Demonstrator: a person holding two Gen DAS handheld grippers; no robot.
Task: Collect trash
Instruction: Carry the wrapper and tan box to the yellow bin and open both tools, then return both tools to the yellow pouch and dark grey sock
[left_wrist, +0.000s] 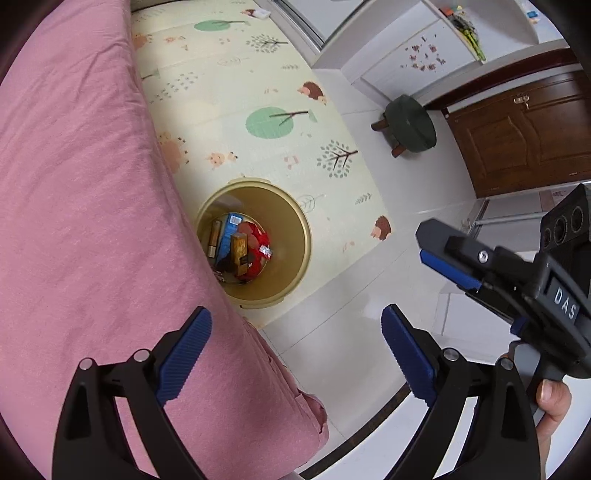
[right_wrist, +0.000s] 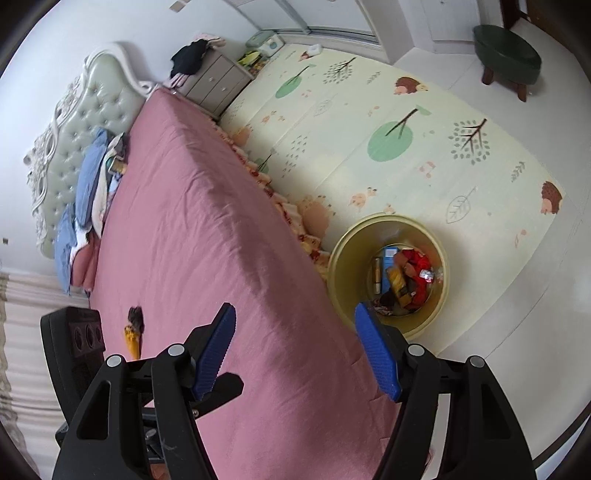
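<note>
Trash of red, blue and gold wrappers (left_wrist: 242, 245) inside round tan plastic bin (left_wrist: 291, 236), centre frame, beside pink bedsheet (left_wrist: 74, 184). Left gripper (left_wrist: 295, 354) and right gripper (right_wrist: 295, 350) both spread wide, holding nothing.

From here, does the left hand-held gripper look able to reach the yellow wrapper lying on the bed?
Probably yes. The yellow wrapper lies alone on the open pink bed cover, with nothing around it. The left hand-held gripper is open and empty, though it faces the bin, so it would need to turn back.
</note>
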